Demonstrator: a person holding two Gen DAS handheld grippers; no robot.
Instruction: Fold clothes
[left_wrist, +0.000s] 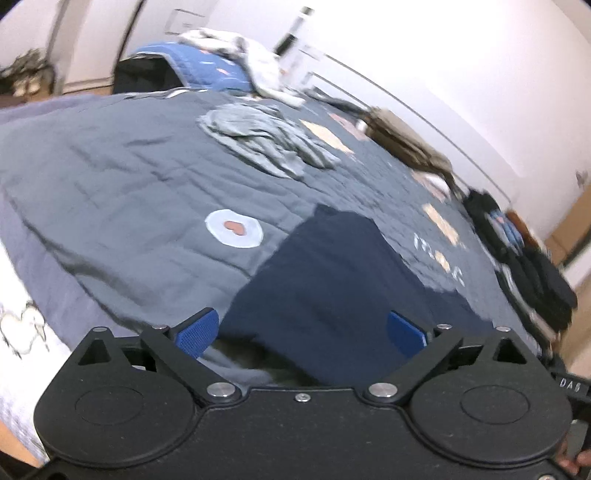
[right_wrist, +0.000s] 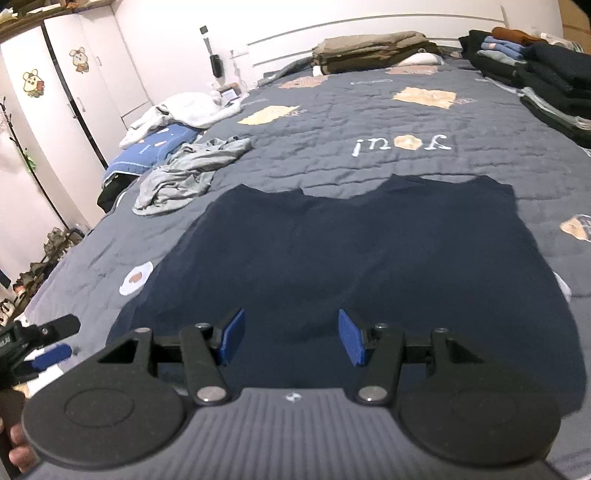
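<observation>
- Navy, smooth-knit garment (right_wrist: 351, 254) lies spread flat on the quilted grey bedspread (right_wrist: 332, 122), its near hem towards both grippers.
- Beyond the navy garment's left corner sits a crumpled grey garment (right_wrist: 192, 173); folded stacks (right_wrist: 535, 74) lie far beyond it.
- Left gripper (left_wrist: 301, 332): jaws wide apart above the garment's corner, gripping nothing.
- Right gripper (right_wrist: 291, 338): jaws about half open over the hem, empty.

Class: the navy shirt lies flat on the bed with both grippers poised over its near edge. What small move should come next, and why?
Probably lower both grippers onto the near hem of the navy shirt and pinch it. The left gripper and right gripper stand open with nothing clamped, so no fold can start yet.
</observation>
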